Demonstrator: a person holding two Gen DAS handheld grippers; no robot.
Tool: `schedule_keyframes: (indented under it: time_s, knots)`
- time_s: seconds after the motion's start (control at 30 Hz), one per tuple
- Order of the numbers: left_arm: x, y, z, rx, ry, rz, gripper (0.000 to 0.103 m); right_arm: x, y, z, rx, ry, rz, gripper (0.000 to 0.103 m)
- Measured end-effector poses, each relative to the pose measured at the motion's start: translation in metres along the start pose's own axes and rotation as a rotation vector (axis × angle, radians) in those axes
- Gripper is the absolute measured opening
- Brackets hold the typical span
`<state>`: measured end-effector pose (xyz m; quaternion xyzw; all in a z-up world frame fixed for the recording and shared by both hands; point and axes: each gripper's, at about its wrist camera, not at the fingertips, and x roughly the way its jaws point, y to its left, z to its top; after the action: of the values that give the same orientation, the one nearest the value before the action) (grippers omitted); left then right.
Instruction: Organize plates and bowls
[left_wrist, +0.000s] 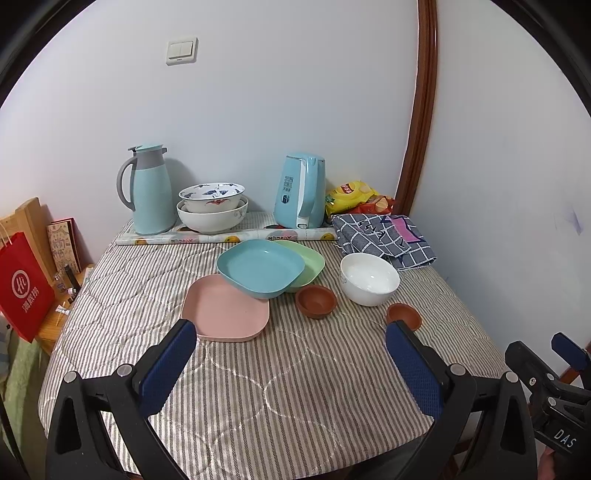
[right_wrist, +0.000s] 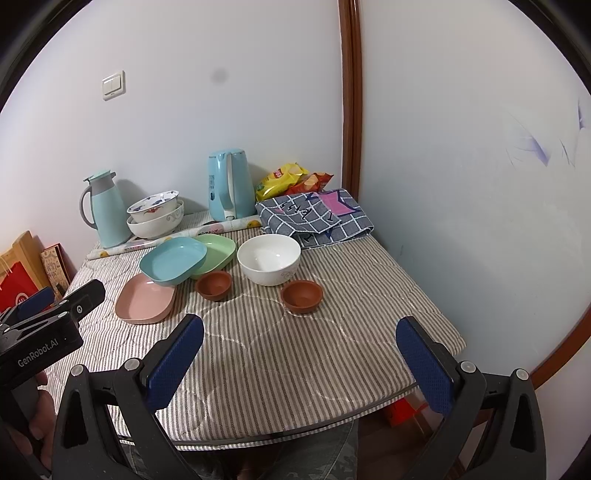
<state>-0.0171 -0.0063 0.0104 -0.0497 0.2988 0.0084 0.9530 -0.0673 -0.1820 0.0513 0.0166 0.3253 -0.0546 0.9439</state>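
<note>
Both your hand-held grippers, left (left_wrist: 291, 354) and right (right_wrist: 301, 354), gape wide and empty. The blue plate (left_wrist: 260, 267) tilts atop the pink plate (left_wrist: 225, 308) mid-desk (left_wrist: 295, 387); nudge it carelessly and it may slide.

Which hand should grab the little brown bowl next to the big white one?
Probably the right. The brown bowl sits nearly straight ahead of the open right gripper, while the left gripper faces the pink plate.

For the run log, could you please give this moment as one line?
left gripper: open, empty | right gripper: open, empty | blue plate: leaning on pink plate and green plate | white bowl: alone
</note>
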Motion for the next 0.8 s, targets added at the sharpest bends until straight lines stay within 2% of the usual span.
schedule_keyframes:
  time_s: [0.8]
  knots:
    - [-0.0037, 0.0018, -0.0018, 0.000, -0.010, -0.002, 0.103, -0.0017, 0.0029, 0.0002, 0.000, -0.002, -0.002, 0.103]
